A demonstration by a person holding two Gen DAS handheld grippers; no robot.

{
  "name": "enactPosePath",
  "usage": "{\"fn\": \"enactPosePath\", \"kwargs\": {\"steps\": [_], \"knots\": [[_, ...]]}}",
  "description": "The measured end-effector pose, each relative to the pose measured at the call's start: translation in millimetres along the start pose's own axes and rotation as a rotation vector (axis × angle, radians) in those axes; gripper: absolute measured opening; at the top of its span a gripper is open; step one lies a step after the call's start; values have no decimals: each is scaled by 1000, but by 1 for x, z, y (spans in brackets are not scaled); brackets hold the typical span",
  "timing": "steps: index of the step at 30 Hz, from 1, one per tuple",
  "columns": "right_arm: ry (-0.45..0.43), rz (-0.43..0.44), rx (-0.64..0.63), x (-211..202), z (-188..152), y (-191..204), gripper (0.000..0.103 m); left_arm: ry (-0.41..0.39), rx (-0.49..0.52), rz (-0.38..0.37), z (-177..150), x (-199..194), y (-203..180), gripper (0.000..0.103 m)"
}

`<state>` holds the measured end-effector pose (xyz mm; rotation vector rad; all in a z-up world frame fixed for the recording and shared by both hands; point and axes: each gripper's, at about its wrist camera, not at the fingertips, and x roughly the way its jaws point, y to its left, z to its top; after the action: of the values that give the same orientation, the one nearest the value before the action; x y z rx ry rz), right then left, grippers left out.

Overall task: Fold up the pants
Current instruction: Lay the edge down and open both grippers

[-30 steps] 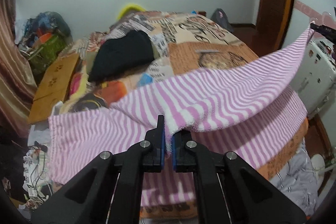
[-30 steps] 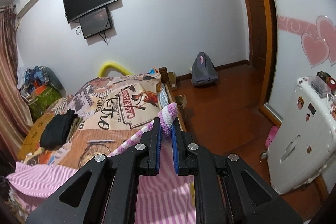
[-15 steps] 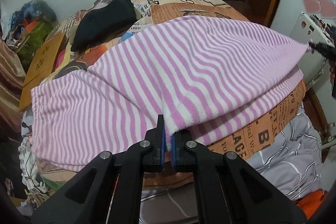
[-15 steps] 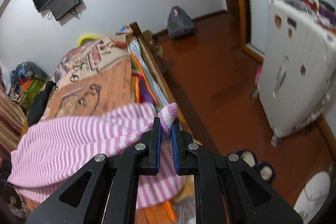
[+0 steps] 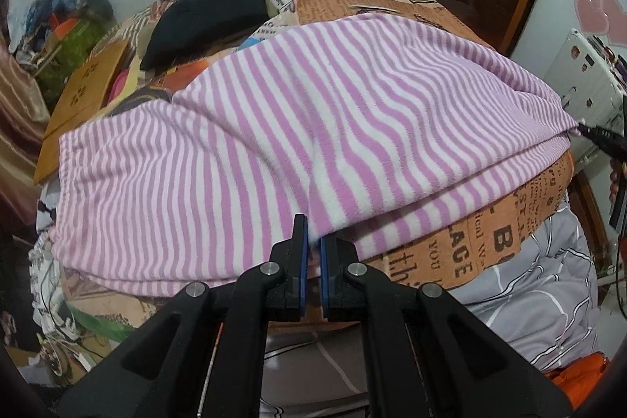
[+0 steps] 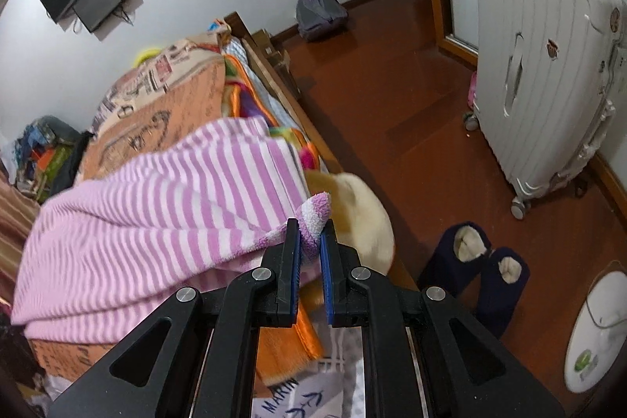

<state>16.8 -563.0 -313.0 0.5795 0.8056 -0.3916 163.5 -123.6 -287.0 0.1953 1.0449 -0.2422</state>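
Pink-and-white striped fleece pants (image 5: 298, 128) lie across the bed, one leg layer folded over the other. My left gripper (image 5: 313, 241) is shut on the near edge of the upper layer at the bed's front. My right gripper (image 6: 310, 234) is shut on the cuff end of the pants (image 6: 156, 222) at the bed's right side, just above the lower layer; its black tip also shows at the right edge of the left wrist view, right gripper (image 5: 599, 140).
A black garment (image 5: 203, 14) lies farther back on the newspaper-print bedspread (image 5: 450, 257). A white suitcase (image 6: 544, 73), dark slippers (image 6: 478, 269) and a grey backpack (image 6: 319, 12) stand on the red-brown floor right of the bed. Clutter and a cardboard box (image 5: 82, 100) sit at left.
Both grippers came down with the lifted leg of the pants, which now lies flat over the other leg on the bed. The right gripper dropped farther and rolled toward the bed's side.
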Motion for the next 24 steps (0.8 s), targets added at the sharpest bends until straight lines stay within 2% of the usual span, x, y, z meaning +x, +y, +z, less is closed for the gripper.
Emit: {"fn": "enactPosePath", "kwargs": {"steps": [7, 11, 17, 21, 24], "knots": [[30, -34, -5, 4, -3, 0, 13, -17, -28, 2, -2, -14, 10, 5], [21, -62, 8, -7, 0, -6, 22, -37, -45, 6, 3, -29, 19, 10], [-27, -90, 30, -29, 12, -15, 23, -90, -40, 32, 28, -50, 25, 11], [-60, -96, 18, -37, 25, -11, 23, -143, -42, 22, 50, -66, 28, 13], [-80, -100, -12, -34, 38, -1, 23, -164, -30, 30, 66, -67, 25, 23]]}}
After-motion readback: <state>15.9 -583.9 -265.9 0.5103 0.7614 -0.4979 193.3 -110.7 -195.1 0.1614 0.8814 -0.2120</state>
